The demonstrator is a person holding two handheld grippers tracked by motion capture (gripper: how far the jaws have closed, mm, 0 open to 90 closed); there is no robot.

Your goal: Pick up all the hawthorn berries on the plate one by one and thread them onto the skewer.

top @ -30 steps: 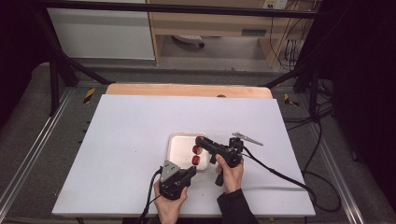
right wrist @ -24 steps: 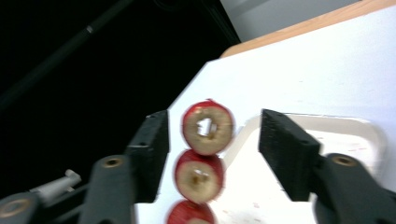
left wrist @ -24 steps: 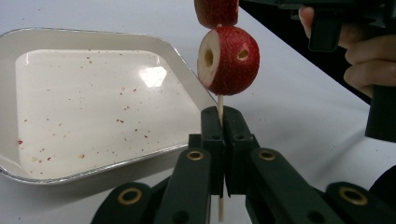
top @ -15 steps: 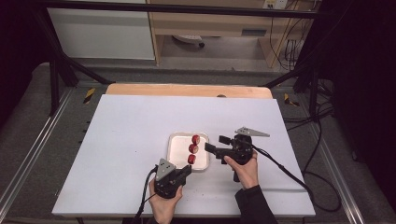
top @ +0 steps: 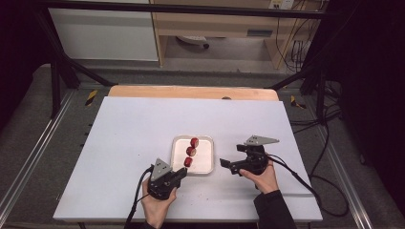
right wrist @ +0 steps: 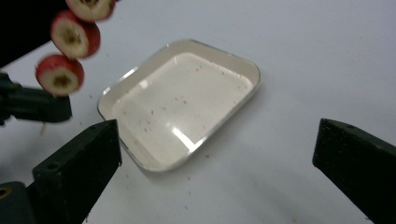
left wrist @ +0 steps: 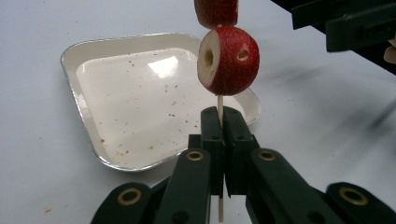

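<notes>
A thin wooden skewer (left wrist: 219,105) carries three red fruit slices (top: 191,151) with pale cut faces. My left gripper (top: 182,172) is shut on the skewer's lower end and holds it over the near edge of the white tray (top: 204,163). In the left gripper view the nearest slice (left wrist: 229,60) stands just above the closed jaws. My right gripper (top: 228,167) sits right of the tray. Its jaws have just been opening and now stand wide apart with nothing between them. In the right gripper view the slices (right wrist: 60,74) hang at the upper left.
The tray (right wrist: 187,102) holds only red specks and sits on a white tabletop (top: 133,133). A wooden strip (top: 191,92) runs along the table's far edge. Cables trail from both grippers toward the near and right edges.
My right gripper has drawn back to the right, off the tray and away from the slices, and its jaws have spread. My left gripper has shifted slightly left, still holding the skewer.
</notes>
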